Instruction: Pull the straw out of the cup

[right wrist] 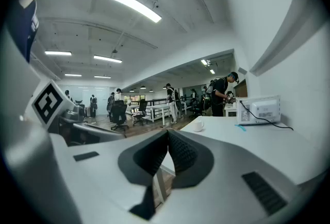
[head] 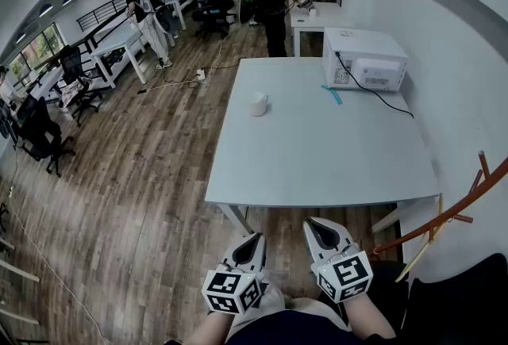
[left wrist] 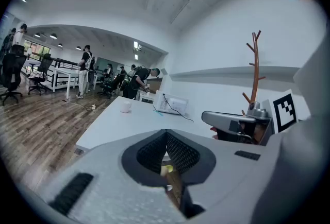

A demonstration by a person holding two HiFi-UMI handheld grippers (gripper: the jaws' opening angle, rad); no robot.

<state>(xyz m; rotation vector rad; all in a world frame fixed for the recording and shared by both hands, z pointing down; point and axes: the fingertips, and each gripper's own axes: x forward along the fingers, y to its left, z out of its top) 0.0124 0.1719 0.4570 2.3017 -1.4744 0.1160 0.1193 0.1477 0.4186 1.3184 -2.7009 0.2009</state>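
A white cup [head: 257, 104] stands on the white table [head: 317, 153], left of the middle and toward the far side. No straw shows in it. A teal straw [head: 332, 94] lies flat on the table beside the microwave [head: 365, 58], well right of the cup. My left gripper [head: 255, 238] and right gripper [head: 312, 222] hang side by side below the table's near edge, far from the cup, both shut on nothing. The left gripper view shows the cup [left wrist: 125, 107] small and distant, and so does the right gripper view, with the cup [right wrist: 198, 125] and the straw [right wrist: 241, 126].
A white microwave with a black cable sits at the table's far right corner. An orange-brown wooden stand [head: 468, 201] leans at the right by the wall. Several people, desks and office chairs fill the room beyond, over a wooden floor [head: 143, 177].
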